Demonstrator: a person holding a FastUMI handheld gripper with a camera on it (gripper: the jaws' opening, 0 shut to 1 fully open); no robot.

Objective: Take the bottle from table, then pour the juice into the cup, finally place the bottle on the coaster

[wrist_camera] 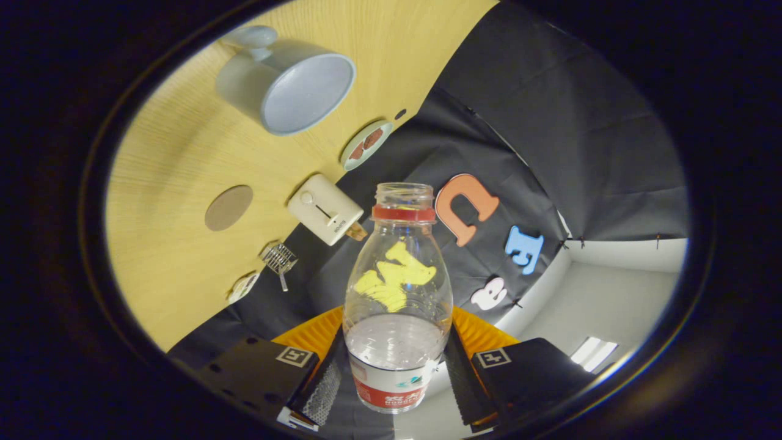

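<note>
The hand-held gripper (397, 373) is closed on the bottle (397, 293), one finger pressing each side of the lower body at the label band. The bottle is uncapped, with a red ring at the neck, and looks nearly empty: no juice level is visible, only a pale band above the label. Whether pouring is finished or not yet begun cannot be told.

The view is strongly rolled, so the table (177, 177) appears tilted and the cup (287, 82) shows its open mouth side-on. I judge the gripper to be rotated in or around the pouring motion. The cup stands well beyond the bottle's mouth, not under it.

The coaster (228, 208), a flat round brown disc, lies on bare table between the cup and the near edge. Beside it, toward the cloth-side edge, is a small white box (325, 209). A small dish (365, 143) sits farther along that edge. A little wire piece (280, 259) and a small white round object (244, 287) lie nearer the gripper.

Recommendations for the step in hand:
- Keep the grip firm; the smooth body could slip while tilted.
- If pouring remains, bring the mouth directly above the cup's opening before tilting further.
- Return the bottle fully upright before travelling.
- Lower it centred on the coaster, clear of the white box, and release only once the base sits flat.
</note>
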